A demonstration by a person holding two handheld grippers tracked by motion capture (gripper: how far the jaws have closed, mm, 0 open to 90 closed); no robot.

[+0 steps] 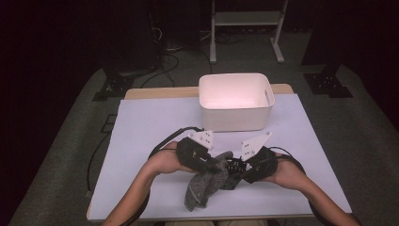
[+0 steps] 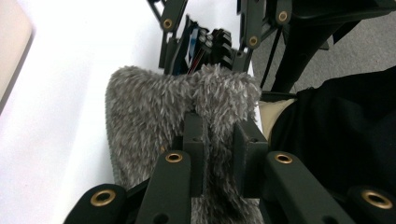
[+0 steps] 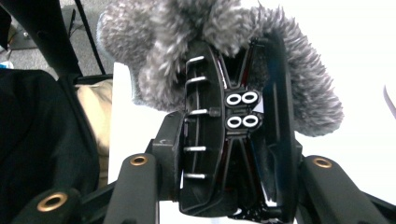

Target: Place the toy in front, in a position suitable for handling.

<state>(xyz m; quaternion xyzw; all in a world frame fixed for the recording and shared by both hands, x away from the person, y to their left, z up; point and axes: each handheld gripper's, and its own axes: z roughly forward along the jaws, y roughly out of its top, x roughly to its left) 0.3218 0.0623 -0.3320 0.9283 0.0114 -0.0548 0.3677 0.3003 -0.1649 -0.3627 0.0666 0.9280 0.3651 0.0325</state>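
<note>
Two grippers meeting near table's front edge: left gripper pinching fuzzy grey sock; right gripper clamping black clip. High view adding white bin beyond.

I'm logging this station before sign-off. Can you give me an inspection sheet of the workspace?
Surface: white table, bare apart from the items below.
Job's things: grey fuzzy sock near the front edge; black clip against it; white bin at the back.
Clutter: nothing seen.
Grippers: left claw shut on the sock; right claw shut on the clip.
Cables: black cables loop from both claws across the table.
Surroundings: dark room, grey carpet, white rack behind.
</note>
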